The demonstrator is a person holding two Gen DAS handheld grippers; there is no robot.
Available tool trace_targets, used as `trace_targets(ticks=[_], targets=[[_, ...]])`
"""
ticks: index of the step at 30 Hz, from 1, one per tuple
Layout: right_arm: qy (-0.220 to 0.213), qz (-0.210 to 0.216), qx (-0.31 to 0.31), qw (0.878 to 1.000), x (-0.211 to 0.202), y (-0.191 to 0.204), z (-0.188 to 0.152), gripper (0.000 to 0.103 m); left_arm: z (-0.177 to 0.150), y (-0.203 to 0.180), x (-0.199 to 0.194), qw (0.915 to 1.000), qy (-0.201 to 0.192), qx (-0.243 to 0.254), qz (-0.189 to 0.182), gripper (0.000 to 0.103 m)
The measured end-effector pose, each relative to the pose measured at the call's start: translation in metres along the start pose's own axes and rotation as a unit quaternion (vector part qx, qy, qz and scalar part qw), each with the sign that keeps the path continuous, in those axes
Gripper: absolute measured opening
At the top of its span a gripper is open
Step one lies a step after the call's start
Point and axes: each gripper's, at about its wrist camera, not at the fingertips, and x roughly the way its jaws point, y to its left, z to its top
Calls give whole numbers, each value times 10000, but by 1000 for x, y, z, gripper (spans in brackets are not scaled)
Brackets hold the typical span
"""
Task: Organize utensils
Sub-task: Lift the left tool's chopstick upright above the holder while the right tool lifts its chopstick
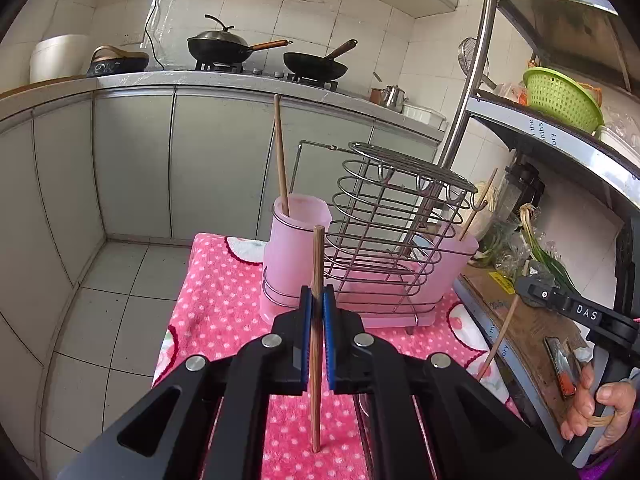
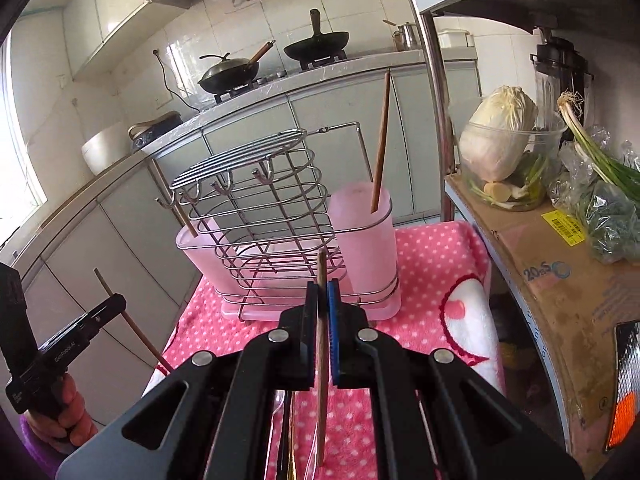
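My left gripper (image 1: 317, 294) is shut on a wooden chopstick (image 1: 317, 256), held upright in front of the wire utensil rack (image 1: 384, 232) with two pink cups. One chopstick (image 1: 281, 152) stands in the left pink cup (image 1: 294, 240), another (image 1: 478, 208) in the right cup (image 1: 456, 264). My right gripper (image 2: 322, 292) is shut on a second wooden chopstick (image 2: 321, 276), held upright in front of the rack (image 2: 260, 216). The left gripper (image 2: 102, 314) with its chopstick shows at the left of the right wrist view. Spoons (image 2: 280, 412) lie under the right gripper.
The rack stands on a pink polka-dot towel (image 1: 224, 280). A metal shelf (image 1: 560, 136) with a green basket stands to the right; cabbage (image 2: 500, 136) and scallions (image 2: 600, 152) lie on cardboard. Kitchen counter with woks (image 1: 224, 48) is behind, across tiled floor.
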Motion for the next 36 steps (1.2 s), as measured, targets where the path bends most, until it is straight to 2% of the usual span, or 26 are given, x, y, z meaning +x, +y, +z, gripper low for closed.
trace_targets(ticks=[5, 18, 28, 36], targets=[[-103, 7, -41, 9999, -6, 1, 1, 5, -2, -12, -6, 9997, -109, 217, -16, 5], [-423, 96, -48, 9990, -26, 0, 24, 5, 33, -8, -35, 9982, -571, -52, -200, 5], [-908, 187, -139, 9956, -57, 2, 79, 5, 87, -10, -61, 9944, -1017, -63, -278, 5], [-1542, -71, -444, 9870, -84, 16, 137, 5, 148, -15, -83, 9879, -1530, -11, -261, 5]])
